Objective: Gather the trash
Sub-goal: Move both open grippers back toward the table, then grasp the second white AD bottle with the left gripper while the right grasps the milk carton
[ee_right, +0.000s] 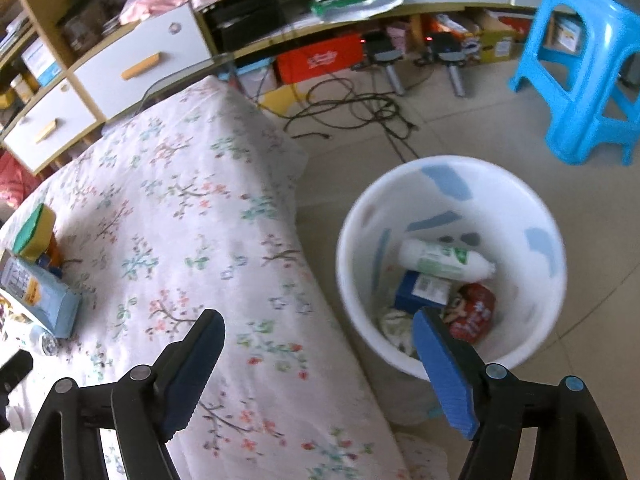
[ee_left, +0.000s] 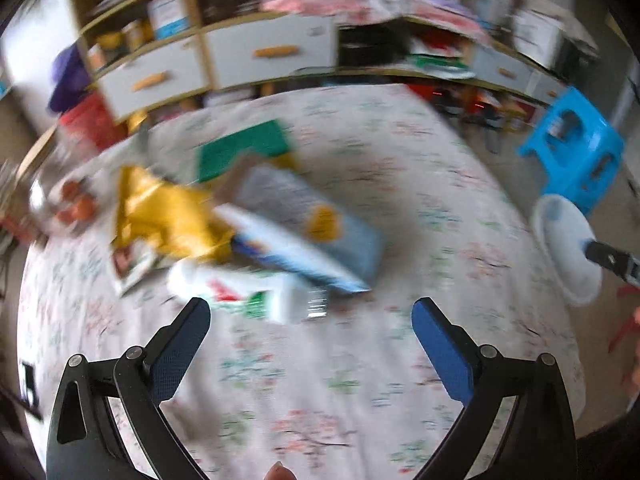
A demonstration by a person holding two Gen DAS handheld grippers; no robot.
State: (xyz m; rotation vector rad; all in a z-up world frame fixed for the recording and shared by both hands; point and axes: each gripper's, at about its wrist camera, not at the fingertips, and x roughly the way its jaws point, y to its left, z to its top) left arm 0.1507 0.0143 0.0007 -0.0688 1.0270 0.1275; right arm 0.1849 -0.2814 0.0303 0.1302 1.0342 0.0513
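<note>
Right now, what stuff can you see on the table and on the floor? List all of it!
Table: one, flowery cloth, left.
Bin: one, white, floor beside table.
Bottle in bin: one, white and green.
Blue box in bin: one.
Red packet in bin: one.
Bottle on table: one, white, nearest.
Carton: one, pale blue, table.
Yellow wrapper: one, table.
Green box: one, table.
Stool: one, blue, floor.
Left gripper: open, empty.
Right gripper: open, empty.
</note>
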